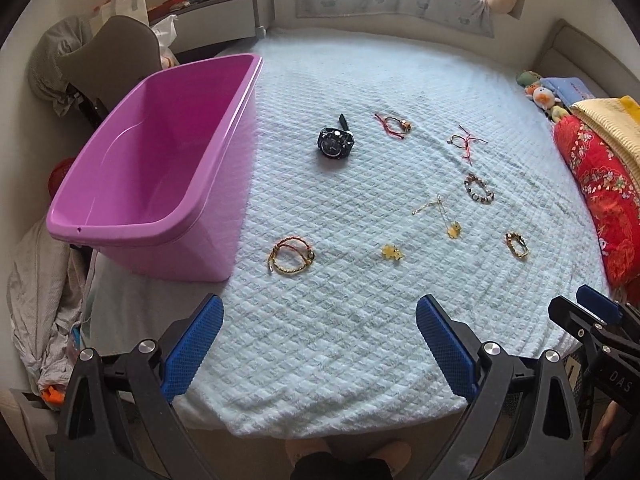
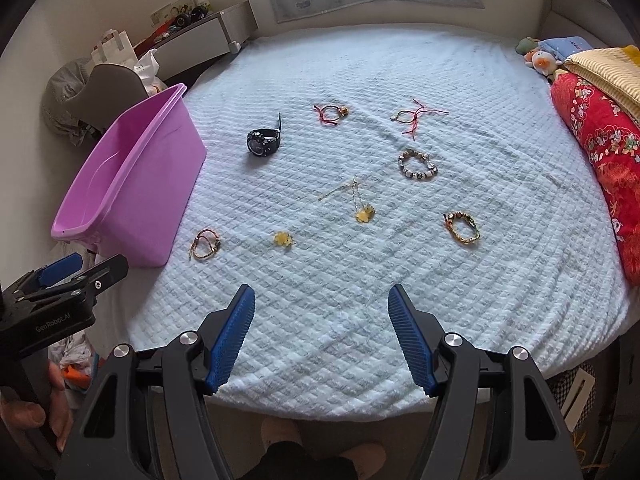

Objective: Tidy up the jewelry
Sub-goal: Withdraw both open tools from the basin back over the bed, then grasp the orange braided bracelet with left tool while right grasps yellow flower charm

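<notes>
Several jewelry pieces lie on a pale blue quilted bed (image 1: 340,340): a black watch (image 1: 335,142) (image 2: 263,141), a red cord bracelet (image 1: 394,123), a second red cord bracelet (image 1: 464,142), a beaded bracelet (image 1: 479,189) (image 2: 417,166), a gold chain with a yellow pendant (image 1: 444,216) (image 2: 358,204), a small yellow charm (image 1: 391,253) (image 2: 283,239), a braided bracelet (image 1: 290,256) (image 2: 206,244) and another braided bracelet (image 1: 517,243) (image 2: 462,226). An empty purple bin (image 1: 148,168) (image 2: 128,184) stands at the left. My left gripper (image 1: 320,340) and right gripper (image 2: 322,332) are open and empty, above the bed's near edge.
A red floral quilt (image 1: 600,184) and folded yellow blanket (image 2: 604,68) lie along the right side with small plush toys (image 1: 540,96). A chair back (image 1: 112,48) and clothes are left of the bin. The right gripper also shows in the left wrist view (image 1: 592,320).
</notes>
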{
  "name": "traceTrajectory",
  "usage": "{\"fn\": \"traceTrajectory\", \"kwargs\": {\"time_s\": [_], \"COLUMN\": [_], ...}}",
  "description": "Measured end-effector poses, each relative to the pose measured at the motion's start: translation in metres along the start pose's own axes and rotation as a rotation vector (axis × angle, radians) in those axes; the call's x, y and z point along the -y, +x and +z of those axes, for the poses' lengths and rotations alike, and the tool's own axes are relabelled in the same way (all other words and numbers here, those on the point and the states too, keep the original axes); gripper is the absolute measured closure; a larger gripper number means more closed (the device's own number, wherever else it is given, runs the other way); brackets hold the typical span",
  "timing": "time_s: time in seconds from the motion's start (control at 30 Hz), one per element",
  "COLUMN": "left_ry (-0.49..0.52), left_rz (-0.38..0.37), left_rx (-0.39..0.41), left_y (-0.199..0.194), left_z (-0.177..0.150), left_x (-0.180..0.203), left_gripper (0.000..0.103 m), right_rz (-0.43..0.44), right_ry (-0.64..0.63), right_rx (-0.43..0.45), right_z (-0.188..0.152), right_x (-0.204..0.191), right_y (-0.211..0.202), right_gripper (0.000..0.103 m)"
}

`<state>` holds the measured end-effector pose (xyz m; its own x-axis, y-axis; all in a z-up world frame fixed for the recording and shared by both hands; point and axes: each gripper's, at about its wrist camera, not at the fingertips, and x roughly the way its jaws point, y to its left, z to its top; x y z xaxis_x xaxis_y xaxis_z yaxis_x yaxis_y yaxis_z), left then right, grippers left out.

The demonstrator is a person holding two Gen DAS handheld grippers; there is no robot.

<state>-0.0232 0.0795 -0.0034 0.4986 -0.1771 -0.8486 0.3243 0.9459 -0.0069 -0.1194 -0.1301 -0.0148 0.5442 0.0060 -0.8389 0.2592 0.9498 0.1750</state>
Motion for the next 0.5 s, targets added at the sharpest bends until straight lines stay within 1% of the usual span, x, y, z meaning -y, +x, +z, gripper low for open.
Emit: {"fn": "traceTrajectory", "kwargs": {"time_s": [0.13,0.23,0.37,0.5], "left_ry": [0.020,0.025,-0.016,-0.040], "left_rz": [-0.032,-0.016,-0.021,0.008], "left_rx": [0.043,0.050,0.060,0.104], "left_y": [0.040,0.072,0.108,0.133], "left_z": [-0.011,-0.020,-0.033,-0.043], "left_x": [-0.003,-0.005,-0.010,-0.013], "left_gripper": [0.007,0.007,0.007,0.007], "right_rz": [-0.016,-0.006,0.032,0.055], "right_ry": [0.000,-0.015,-0.029,-0.040], "right_rx": [0.065,0.066,0.068,0.078], "right_z": [-0.006,-0.012,-0.019,-0.021], "right_x": [-0.004,-0.008,-0.009,-0.006], "right_y": [0.031,0.065,0.109,0.146], "right_gripper": [0.037,0.037,0.037,0.037]}}
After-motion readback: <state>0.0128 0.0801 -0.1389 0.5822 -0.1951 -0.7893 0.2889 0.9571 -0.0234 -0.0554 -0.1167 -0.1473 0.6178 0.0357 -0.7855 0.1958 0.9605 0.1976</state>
